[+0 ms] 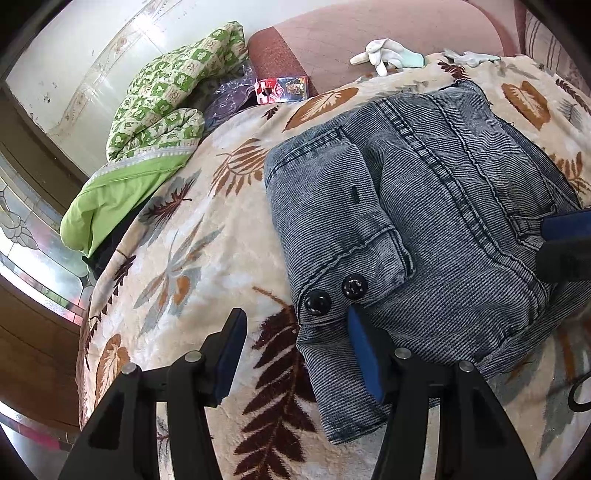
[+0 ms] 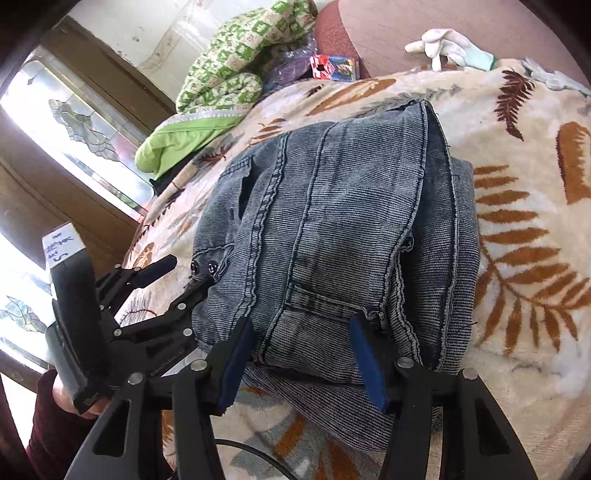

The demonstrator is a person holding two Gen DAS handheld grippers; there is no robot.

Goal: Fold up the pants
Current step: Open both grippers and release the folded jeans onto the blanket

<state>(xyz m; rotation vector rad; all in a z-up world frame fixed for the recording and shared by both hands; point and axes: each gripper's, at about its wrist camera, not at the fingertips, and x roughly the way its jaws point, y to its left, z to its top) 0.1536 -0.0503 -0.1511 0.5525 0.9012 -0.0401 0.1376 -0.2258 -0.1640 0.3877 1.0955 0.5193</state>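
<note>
Both jaws open over folded pants (image 1: 424, 206) on blanket (image 1: 207, 236).

I'm working in a home bedroom — a bed under a plush leaf-print blanket (image 1: 229, 236), a green patterned quilt (image 1: 162, 96) bunched by the wall, a padded pink headboard (image 1: 369, 33), and a leaded-glass window (image 2: 74, 122) with wooden framing.

A white label (image 2: 62, 246) on top of the left gripper's black handle, seen in the right wrist view, carries handwritten marks; only what looks like a "5" can be made out, the rest is illegible. The red box (image 1: 282, 89) by the headboard has colourful printing too small to read. A faint imprint on the gripper's body is also unreadable.
</note>
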